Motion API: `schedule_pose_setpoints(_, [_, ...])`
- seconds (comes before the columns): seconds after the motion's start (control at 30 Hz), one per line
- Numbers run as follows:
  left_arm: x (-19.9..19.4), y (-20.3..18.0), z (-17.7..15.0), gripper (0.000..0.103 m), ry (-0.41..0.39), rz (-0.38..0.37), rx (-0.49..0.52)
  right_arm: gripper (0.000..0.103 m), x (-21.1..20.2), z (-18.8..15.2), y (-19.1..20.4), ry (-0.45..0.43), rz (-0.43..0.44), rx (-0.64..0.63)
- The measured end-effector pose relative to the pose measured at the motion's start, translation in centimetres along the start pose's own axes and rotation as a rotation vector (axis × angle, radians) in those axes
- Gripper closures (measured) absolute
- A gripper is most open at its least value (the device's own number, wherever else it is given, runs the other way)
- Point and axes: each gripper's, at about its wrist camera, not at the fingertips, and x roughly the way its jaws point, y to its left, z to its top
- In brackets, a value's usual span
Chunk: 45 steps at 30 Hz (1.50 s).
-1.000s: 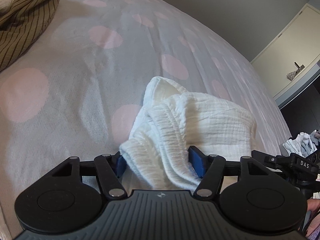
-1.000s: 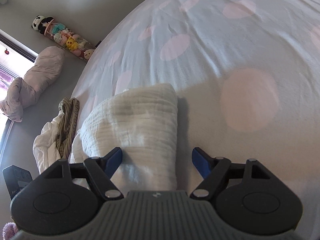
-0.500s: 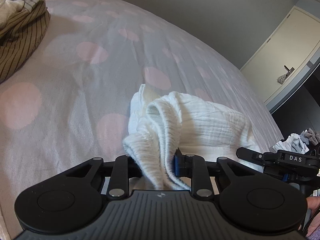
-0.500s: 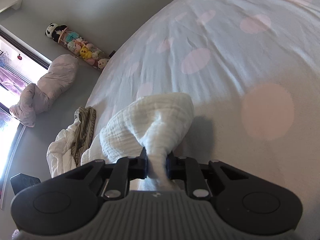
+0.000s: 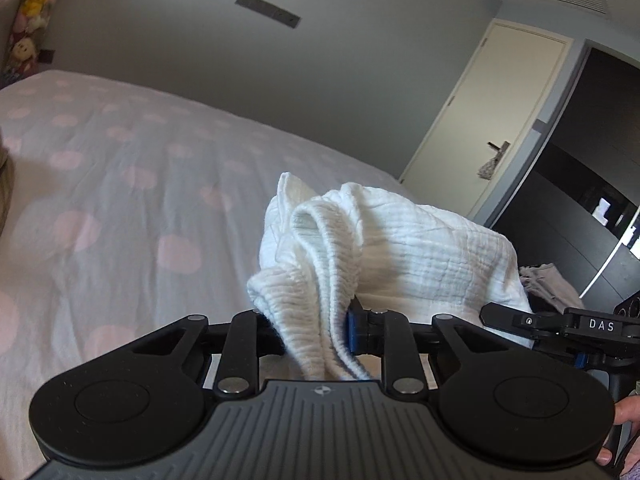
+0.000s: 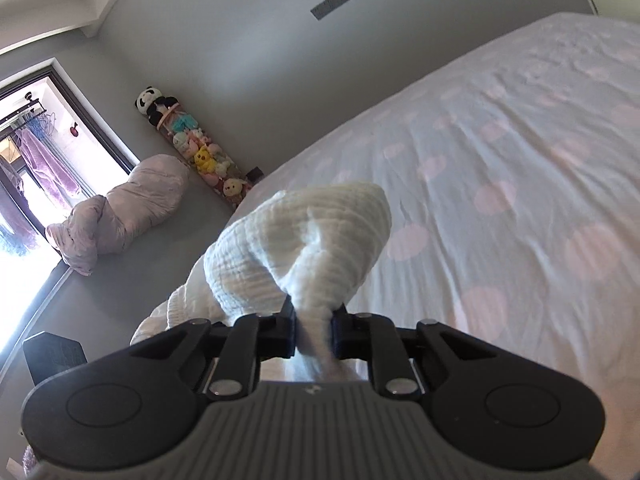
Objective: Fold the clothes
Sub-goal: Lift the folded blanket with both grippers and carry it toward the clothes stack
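Observation:
A folded white crinkled-cotton garment (image 5: 400, 256) hangs between both grippers, lifted above the bed (image 5: 120, 200). My left gripper (image 5: 316, 328) is shut on its ribbed edge, and the cloth bunches up in front of the jaws. My right gripper (image 6: 314, 330) is shut on the garment's (image 6: 312, 240) other end, and the cloth bulges above the jaws. The right gripper's body (image 5: 576, 324) shows at the right edge of the left wrist view, close behind the cloth.
The bed has a pale sheet with pink dots (image 6: 520, 200). A lilac bundle of bedding (image 6: 120, 208) and a column of plush toys (image 6: 192, 144) stand on the floor by the window. A cream door (image 5: 480, 120) and a dark doorway are at the right.
Both grippers closed on the white garment, which lay on the bed a second ago. Since then both have lifted it and tilted up, so the walls and door have come into view.

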Motion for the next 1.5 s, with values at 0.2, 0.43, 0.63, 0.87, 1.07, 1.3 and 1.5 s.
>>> schedule_pose_setpoints(0.2, [1.9,-10.6,3.1,0.082,-0.012,-0.123,0.123,0.085,-10.0,3.4,-1.4,-0.154,-0.053,0.015])
schedule_pose_setpoints(0.43, [5.3,-22.2,5.1,0.082,-0.005,-0.287,0.221,0.085,-21.2,6.9,-5.1,-0.314,-0.113,0.043])
schedule_pose_setpoints(0.63, [8.4,-30.6,4.6,0.082,-0.014,-0.363,0.220,0.085,-29.5,11.8,-8.9,-0.344,-0.159,0.014])
schedule_pose_setpoints(0.87, [12.3,-34.9,1.9,0.082,-0.006,-0.397,0.057,0.085,-35.5,18.6,-13.3,-0.257,-0.262,-0.052])
schedule_pose_setpoints(1.07, [15.6,-38.3,-0.5,0.082,0.006,-0.422,-0.091,0.085,-37.1,23.3,-17.6,-0.150,-0.340,-0.086])
schedule_pose_setpoints(1.3, [18.9,-39.4,-2.1,0.082,-0.022,-0.358,-0.198,0.085,-33.4,27.2,-21.2,-0.040,-0.363,-0.162])
schedule_pose_setpoints(1.5, [22.8,-37.8,-2.3,0.082,0.049,-0.262,-0.229,0.085,-27.3,28.1,-25.9,0.055,-0.373,-0.128])
